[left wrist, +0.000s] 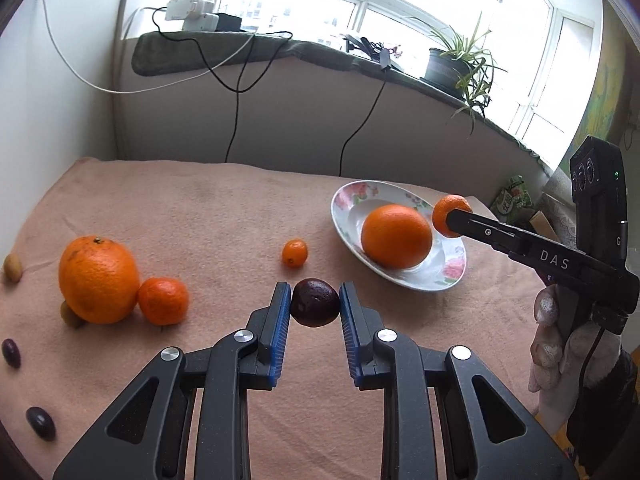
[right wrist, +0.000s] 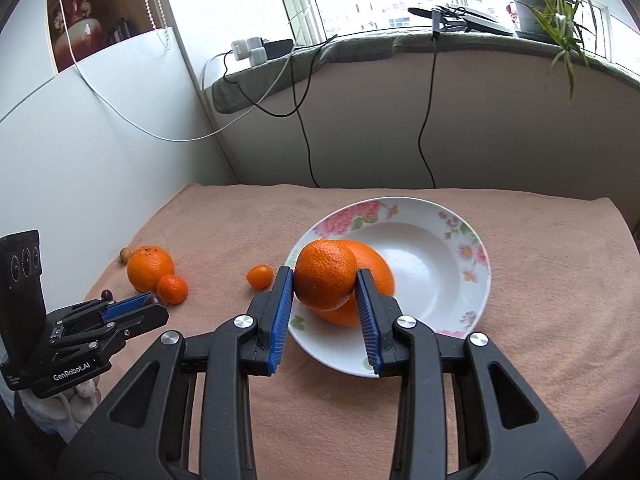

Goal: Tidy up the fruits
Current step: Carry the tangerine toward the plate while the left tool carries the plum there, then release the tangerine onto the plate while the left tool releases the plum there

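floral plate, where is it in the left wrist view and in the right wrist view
Left wrist view: the floral plate lies right of centre, a large orange in it.
Right wrist view: the floral plate fills the centre, behind the right gripper and its mandarin.
Shared landmark: the small kumquat on the cloth, left of the plate.

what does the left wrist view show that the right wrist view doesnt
Only the left wrist view: the dark plum seen clearly between the left hand-held gripper's pads, two dark oval fruits at the cloth's near left edge, and a gloved hand on the right hand-held gripper.

Only the right wrist view: the mandarin close up in the right hand-held gripper, and a red vase on a shelf.

Both: the floral plate holding a large orange, another big orange with a mandarin beside it, the kumquat, and the potted plant.
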Available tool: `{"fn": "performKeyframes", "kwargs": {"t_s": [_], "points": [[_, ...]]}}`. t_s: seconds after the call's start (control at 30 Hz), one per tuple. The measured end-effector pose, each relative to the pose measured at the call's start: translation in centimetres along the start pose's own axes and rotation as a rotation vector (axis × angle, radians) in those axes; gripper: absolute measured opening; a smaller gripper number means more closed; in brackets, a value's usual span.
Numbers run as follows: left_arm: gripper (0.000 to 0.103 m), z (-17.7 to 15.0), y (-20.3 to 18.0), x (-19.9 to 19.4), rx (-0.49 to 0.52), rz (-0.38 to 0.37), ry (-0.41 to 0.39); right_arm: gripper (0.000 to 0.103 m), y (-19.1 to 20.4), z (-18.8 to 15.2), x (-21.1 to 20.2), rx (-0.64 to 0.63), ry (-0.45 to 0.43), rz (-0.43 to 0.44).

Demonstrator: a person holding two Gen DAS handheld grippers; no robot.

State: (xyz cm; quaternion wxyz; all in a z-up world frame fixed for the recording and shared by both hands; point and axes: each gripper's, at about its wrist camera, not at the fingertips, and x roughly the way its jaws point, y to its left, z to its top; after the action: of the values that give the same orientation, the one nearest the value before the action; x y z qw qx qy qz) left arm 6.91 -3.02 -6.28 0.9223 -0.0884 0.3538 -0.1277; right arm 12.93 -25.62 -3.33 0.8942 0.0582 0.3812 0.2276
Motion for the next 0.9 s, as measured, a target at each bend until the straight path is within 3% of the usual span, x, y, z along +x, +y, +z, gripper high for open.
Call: {"fn": "performKeyframes", "kwargs": {"t_s": [0.53, 0.9], "points": [[0.023, 2.0, -8.2, 4.6, 0.124, -0.137, 0.027, 0.033, -6.7, -0.9, -0.3, 0.063, 0.02, -0.098], [0.023, 2.8, -12.2, 7.6, 0.21, -0.143, 0.05, 0.033, -9.0, -0.1, 1.1, 0.073, 0.026, -0.09]]}}
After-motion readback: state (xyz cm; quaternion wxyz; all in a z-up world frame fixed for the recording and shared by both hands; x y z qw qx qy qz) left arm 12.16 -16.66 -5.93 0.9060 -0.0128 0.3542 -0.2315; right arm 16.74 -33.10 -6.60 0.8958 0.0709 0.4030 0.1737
